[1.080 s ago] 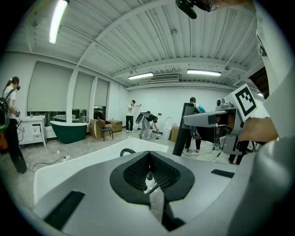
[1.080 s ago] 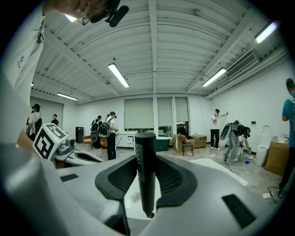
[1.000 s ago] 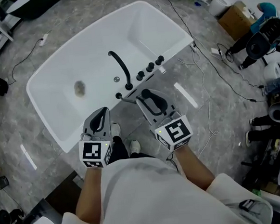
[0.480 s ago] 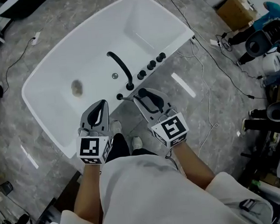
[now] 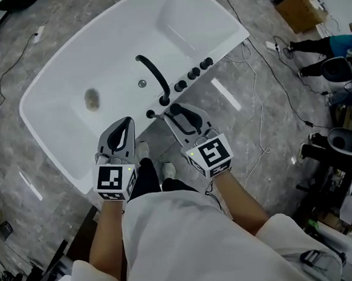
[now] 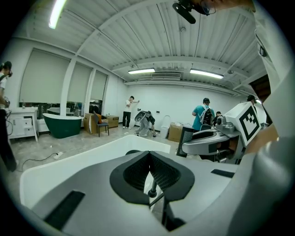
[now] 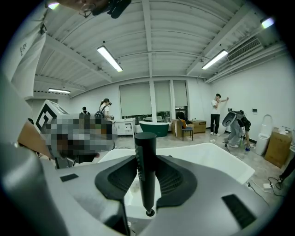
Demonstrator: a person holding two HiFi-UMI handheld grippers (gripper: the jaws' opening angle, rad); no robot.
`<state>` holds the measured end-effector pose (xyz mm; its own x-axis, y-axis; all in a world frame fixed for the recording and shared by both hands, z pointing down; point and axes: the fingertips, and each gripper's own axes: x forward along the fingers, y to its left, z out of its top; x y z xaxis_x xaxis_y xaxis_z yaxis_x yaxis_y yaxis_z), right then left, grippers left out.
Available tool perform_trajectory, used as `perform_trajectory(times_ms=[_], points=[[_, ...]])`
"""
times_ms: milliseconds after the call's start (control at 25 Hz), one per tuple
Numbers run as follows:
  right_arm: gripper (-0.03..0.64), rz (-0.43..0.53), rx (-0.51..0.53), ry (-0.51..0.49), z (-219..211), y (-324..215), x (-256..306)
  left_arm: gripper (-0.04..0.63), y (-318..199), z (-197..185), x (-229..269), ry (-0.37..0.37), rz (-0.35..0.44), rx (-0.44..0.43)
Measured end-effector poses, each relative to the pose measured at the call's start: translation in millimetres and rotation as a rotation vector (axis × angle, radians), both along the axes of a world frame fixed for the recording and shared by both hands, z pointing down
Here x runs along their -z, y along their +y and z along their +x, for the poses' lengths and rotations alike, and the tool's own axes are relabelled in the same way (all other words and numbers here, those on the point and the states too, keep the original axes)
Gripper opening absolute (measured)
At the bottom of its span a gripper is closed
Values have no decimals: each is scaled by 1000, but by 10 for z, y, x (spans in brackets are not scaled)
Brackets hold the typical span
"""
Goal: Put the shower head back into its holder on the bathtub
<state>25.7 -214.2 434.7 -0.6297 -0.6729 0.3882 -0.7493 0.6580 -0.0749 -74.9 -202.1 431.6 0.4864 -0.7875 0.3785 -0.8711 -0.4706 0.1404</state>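
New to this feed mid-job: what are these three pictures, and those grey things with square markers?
No robot: a person holds a gripper in each hand, and the marker cubes are part of them. The head view looks down from the person's head at a white bathtub with a black spout and knobs on its rim. Each gripper view looks along that gripper's own jaws. The right gripper is shut on the black shower head; the left gripper is shut and empty.
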Motion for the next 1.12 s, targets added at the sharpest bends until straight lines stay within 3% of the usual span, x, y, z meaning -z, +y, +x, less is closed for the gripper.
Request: perform_trajectory(times_ms=[1120], points=[[137, -164, 15, 92, -227, -224, -1296, 12, -139, -86, -1006, 28, -131, 0]])
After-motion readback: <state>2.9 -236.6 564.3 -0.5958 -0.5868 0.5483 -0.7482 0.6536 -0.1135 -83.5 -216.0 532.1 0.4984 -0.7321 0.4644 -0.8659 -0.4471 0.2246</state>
